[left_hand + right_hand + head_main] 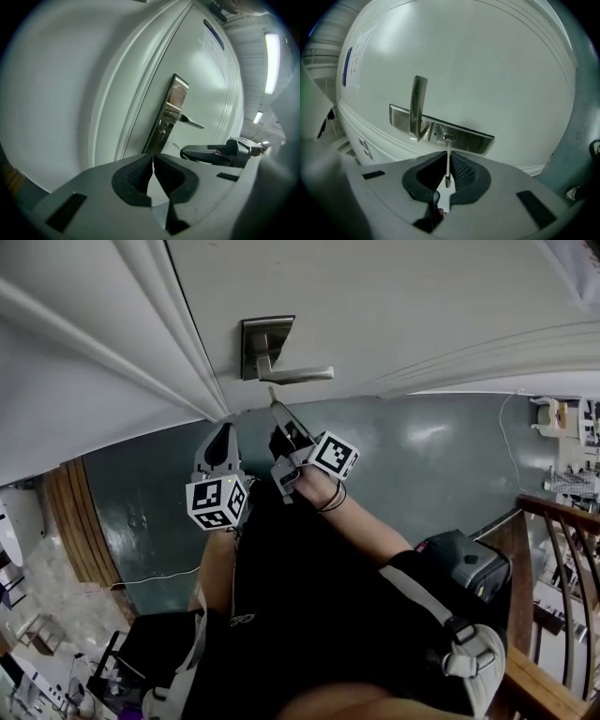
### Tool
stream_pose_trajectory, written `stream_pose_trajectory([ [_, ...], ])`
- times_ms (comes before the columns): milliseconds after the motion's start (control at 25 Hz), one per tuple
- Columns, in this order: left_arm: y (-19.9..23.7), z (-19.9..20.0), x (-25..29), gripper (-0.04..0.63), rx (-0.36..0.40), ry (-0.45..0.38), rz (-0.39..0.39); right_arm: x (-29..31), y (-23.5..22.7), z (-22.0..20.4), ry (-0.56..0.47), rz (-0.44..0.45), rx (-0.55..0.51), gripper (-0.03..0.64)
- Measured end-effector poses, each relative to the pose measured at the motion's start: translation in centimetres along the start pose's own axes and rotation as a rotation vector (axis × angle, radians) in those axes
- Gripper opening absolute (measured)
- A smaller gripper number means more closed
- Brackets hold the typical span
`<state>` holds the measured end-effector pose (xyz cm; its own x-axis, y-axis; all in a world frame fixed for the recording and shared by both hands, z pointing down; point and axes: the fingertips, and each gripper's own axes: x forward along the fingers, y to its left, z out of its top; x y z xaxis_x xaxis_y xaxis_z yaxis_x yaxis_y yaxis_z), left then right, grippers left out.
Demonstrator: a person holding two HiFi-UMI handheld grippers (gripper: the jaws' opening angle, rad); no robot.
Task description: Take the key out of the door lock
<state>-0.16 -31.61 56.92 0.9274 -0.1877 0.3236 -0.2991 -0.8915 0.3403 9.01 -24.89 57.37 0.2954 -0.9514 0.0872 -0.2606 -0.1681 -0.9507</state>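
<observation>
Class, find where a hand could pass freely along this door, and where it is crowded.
Free: the bare door panel between the lever handle and the moulding. Crowded: in front of the lock plate, where the right gripper pinches the key beside the left gripper.

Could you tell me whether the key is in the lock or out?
Out: the silver metal key, pinched by the right gripper, ends short of the steel lock plate.

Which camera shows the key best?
The right gripper view: the key sits large and centred, pinched between the right tool's pads, pointing at the keyhole. The head view shows the key only as a thin sliver below the handle. The left gripper view shows just its tiny tip.
</observation>
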Motion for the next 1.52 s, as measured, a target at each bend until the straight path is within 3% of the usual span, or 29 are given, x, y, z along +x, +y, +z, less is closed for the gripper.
stream_pose_trajectory([
  [120,-0.8,0.1,-0.5,0.029,0.008,-0.005,0.012,-0.8,0.5,-0.2,0.033,0.012,-0.034,0.029],
  [200,-1.2,0.3,-0.8,0.029,0.008,-0.014,0.028,-1.2,0.3,-0.6,0.087,-0.002,-0.123,0.029],
  [440,-3.2,-0.1,-0.9,0.029,-0.004,-0.029,0.078,-3.6,0.1,0.5,0.260,-0.076,-0.734,0.029],
  [560,-5.8,-0.6,-0.8,0.029,0.009,-0.025,0.078,-5.3,0.7,1.4,0.302,-0.070,-0.934,0.031],
  [1000,-12.5,-0.8,-0.3,0.029,0.046,-0.035,0.058,-10.0,1.9,4.3,0.306,-0.047,-1.137,0.031],
  [1320,-17.7,4.0,-0.2,0.029,0.082,-0.140,0.003,-12.9,6.5,9.3,0.151,-0.007,-1.286,0.031],
  [1520,-20.6,7.5,-0.4,0.029,0.142,-0.218,-0.034,-14.1,9.5,12.7,0.030,0.008,-1.305,0.031],
])
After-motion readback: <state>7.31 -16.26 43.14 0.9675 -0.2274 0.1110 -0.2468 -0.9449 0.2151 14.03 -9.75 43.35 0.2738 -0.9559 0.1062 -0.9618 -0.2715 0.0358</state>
